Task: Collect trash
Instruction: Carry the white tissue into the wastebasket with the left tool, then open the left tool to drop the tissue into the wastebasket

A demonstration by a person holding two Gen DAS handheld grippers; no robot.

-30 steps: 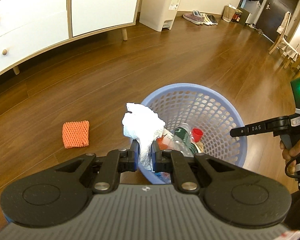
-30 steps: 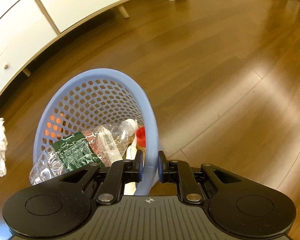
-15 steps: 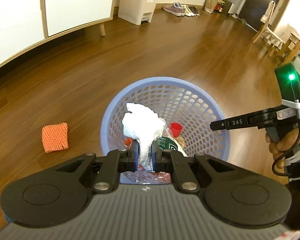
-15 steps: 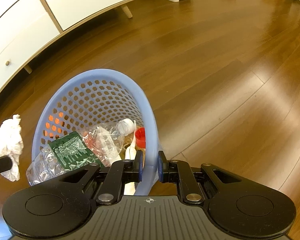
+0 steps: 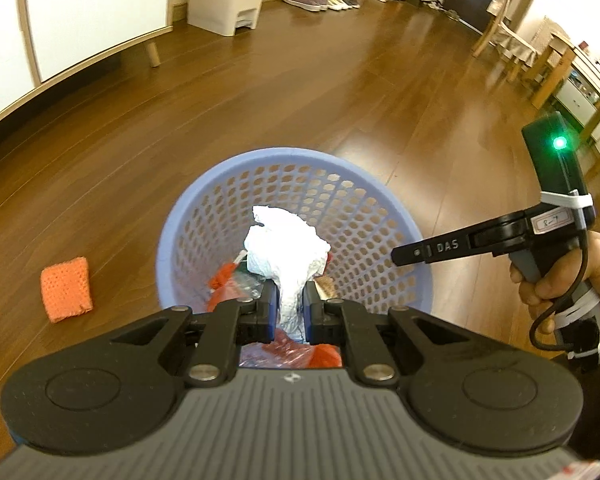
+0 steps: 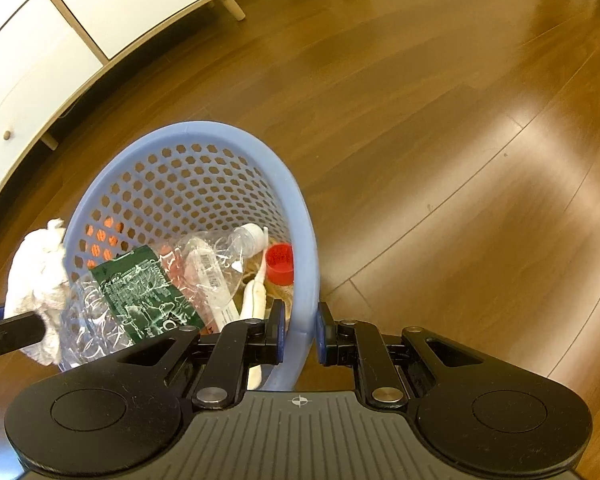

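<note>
Over the basket [image 5: 300,157], left gripper [image 5: 290,307] jaws pinch tissue [image 5: 286,256]; right gripper [image 6: 300,330] jaws clamp its rim.

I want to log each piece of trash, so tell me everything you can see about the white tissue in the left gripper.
The white tissue is a crumpled, soft paper wad, wrinkled and bunched into a lump that stands up above the left gripper. Its lower end is pinched between the blue finger pads. It hangs over the open mouth of the blue perforated basket, above the trash inside. Whether it touches that trash cannot be told.
</note>
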